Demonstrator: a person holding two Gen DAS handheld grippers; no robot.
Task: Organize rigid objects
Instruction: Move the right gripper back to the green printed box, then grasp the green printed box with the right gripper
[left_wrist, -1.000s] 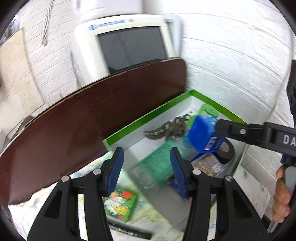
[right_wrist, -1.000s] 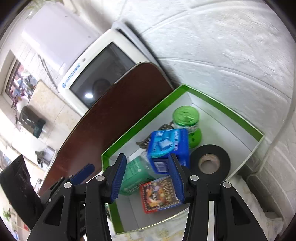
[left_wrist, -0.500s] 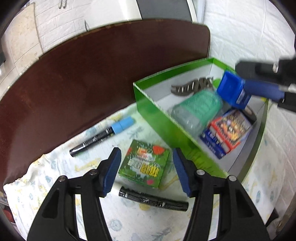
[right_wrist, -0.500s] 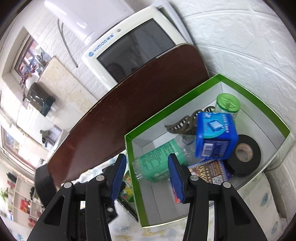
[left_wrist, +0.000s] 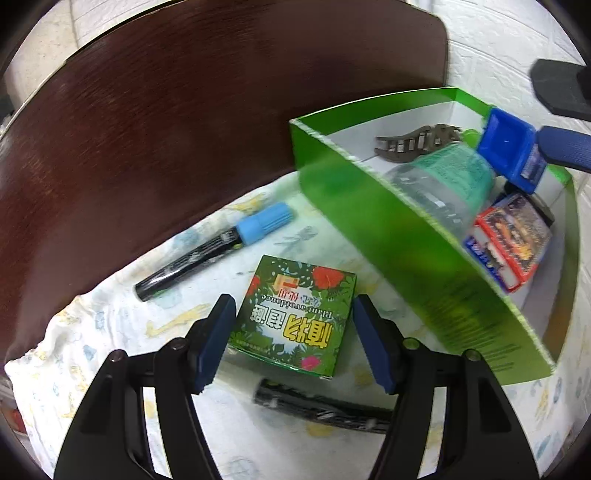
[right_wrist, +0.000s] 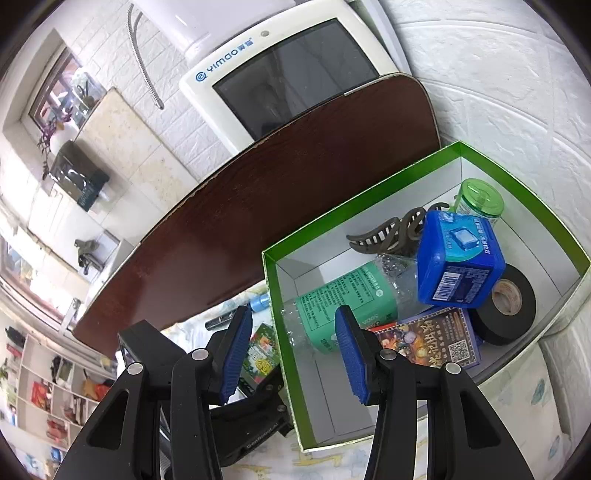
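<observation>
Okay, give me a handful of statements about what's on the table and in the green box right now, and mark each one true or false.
1. The small green floral-print box lies on the patterned cloth, outside the green-walled cardboard box. True.
2. The left gripper is clamped on the floral box. False: its jaws have just been opening and straddle it without pressing.
3. The black marker with the light blue cap is in the green-walled box. False: it lies on the cloth.
4. A roll of black tape sits inside the green-walled box. True.
5. The right gripper holds the blue plastic cube-shaped container. False: its jaws are empty.
</observation>
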